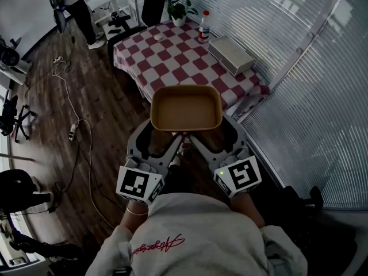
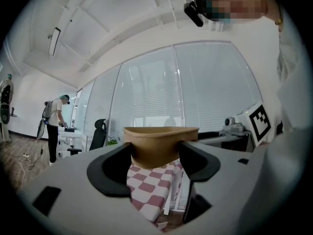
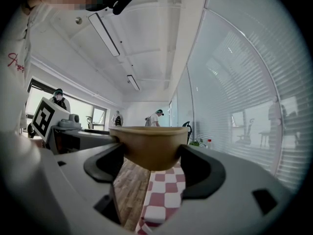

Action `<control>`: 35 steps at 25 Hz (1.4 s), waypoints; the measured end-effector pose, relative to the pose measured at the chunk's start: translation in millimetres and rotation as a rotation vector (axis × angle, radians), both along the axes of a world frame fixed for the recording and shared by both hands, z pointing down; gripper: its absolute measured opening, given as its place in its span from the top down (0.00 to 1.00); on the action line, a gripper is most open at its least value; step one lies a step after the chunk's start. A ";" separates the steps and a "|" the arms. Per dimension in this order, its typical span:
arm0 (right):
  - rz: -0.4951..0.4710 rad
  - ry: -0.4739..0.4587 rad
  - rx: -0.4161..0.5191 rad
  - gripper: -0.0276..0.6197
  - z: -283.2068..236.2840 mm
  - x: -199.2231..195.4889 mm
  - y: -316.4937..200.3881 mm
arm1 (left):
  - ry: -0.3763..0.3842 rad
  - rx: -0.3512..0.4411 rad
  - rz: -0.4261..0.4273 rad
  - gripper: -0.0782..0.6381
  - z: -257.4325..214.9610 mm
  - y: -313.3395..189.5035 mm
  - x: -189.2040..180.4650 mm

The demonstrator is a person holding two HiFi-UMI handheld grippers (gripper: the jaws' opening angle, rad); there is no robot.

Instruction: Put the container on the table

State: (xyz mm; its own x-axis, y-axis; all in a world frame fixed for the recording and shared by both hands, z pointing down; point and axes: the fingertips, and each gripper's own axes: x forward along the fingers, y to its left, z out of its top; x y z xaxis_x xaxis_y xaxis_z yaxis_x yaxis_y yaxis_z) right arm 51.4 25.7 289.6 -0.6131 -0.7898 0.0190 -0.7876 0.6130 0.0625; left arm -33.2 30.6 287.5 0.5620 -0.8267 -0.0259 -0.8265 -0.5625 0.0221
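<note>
Two grippers share one load: the left gripper [image 1: 161, 140] and the right gripper [image 1: 214, 138] both hold the tan container [image 1: 186, 107] from its near side. In each gripper view the two jaws press against the container's lower walls, one on either side, with the rim flaring above them. The left gripper takes the near-left part and the right gripper the near-right part, their tips close together under the middle. The container is open-topped, a rounded rectangle, level and with nothing in it. It is up in the air at the near end of the table [image 1: 172, 56], not resting on the red-and-white checked cloth, which shows below and beyond it in both gripper views.

Red handwritten-style lettering [image 1: 156, 245] runs across the person's pale sweatshirt, too small and slanted to read. Each gripper's cube carries a black-and-white square marker [image 1: 140, 183]. At the table's far end stands a clear bottle [image 1: 203, 26] with a red label, print illegible, beside a small potted plant [image 1: 179, 11]. A flat grey box [image 1: 231, 55] lies along the right edge.
</note>
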 end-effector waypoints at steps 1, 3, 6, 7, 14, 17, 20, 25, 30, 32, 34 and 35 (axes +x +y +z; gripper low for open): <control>0.001 -0.001 -0.001 0.40 0.6 0.2 -4.0 | 0.001 -0.002 0.001 0.45 0.5 -4.2 0.2; 0.005 -0.001 -0.002 0.40 1.6 0.7 -11.9 | 0.001 -0.002 0.004 0.45 1.5 -12.3 0.5; 0.011 0.001 -0.004 0.39 1.0 0.8 -23.0 | 0.003 -0.001 0.011 0.45 1.3 -23.9 0.6; 0.014 0.002 -0.005 0.40 0.7 1.0 -26.4 | 0.004 -0.002 0.014 0.45 0.9 -27.6 0.7; 0.035 -0.003 -0.009 0.40 -0.2 2.5 -52.4 | 0.009 -0.009 0.032 0.45 -0.7 -55.3 1.6; 0.036 0.002 -0.002 0.40 -4.5 2.6 -63.7 | 0.008 -0.009 0.036 0.45 -3.7 -66.8 2.2; 0.041 0.001 -0.008 0.40 -3.4 1.6 -73.9 | 0.011 -0.009 0.039 0.45 -3.7 -77.2 1.1; 0.049 0.013 -0.013 0.40 -3.3 -1.9 -91.4 | 0.014 -0.018 0.049 0.45 -2.3 -95.9 -2.5; 0.064 0.009 -0.021 0.40 -1.4 -2.7 -115.2 | 0.003 -0.017 0.063 0.45 -0.5 -120.5 -3.2; 0.069 0.006 -0.020 0.40 -1.9 -3.3 -124.8 | 0.000 -0.022 0.068 0.45 -0.3 -130.6 -4.2; 0.073 0.000 -0.021 0.40 -2.0 -4.9 -133.8 | 0.003 -0.025 0.069 0.45 -0.9 -139.8 -5.9; 0.075 -0.004 -0.025 0.40 -1.4 -6.0 -137.9 | 0.005 -0.025 0.070 0.45 -1.6 -144.0 -6.9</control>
